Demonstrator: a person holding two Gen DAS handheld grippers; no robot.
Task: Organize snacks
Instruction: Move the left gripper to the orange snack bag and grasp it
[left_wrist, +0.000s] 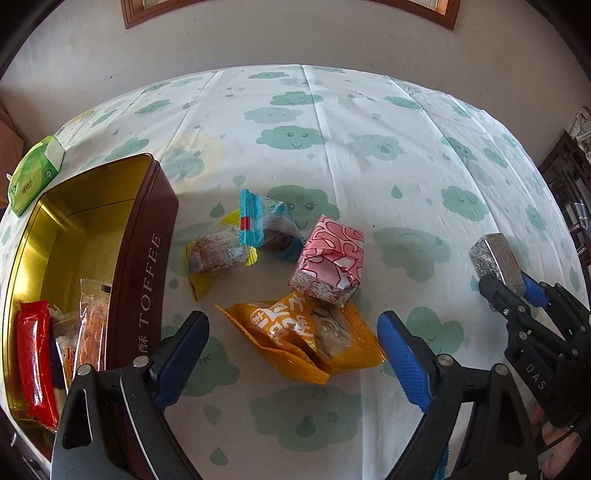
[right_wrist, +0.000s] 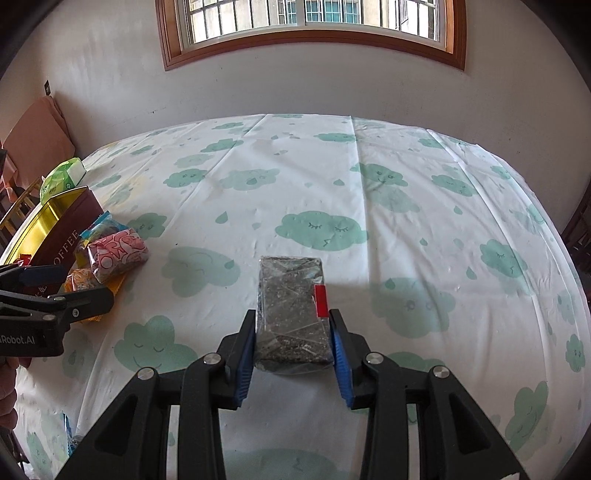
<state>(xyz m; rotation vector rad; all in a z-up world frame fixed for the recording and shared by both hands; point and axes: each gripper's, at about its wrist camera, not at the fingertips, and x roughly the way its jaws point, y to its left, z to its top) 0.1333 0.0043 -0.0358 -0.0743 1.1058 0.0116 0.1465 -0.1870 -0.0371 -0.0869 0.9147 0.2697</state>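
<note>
My left gripper is open and empty, just above an orange snack packet on the table. Beyond it lie a pink-patterned wrapped block, a blue-ended packet and a yellow-ended packet. The open brown toffee tin stands at the left, holding a red packet and other wrapped snacks. My right gripper is shut on a dark sesame bar in clear wrap, held above the table; it shows at the right of the left wrist view.
A green tissue pack lies behind the tin at the table's left edge. The table wears a white cloth with green clouds and ends at a wall under a window. Dark furniture stands at the right.
</note>
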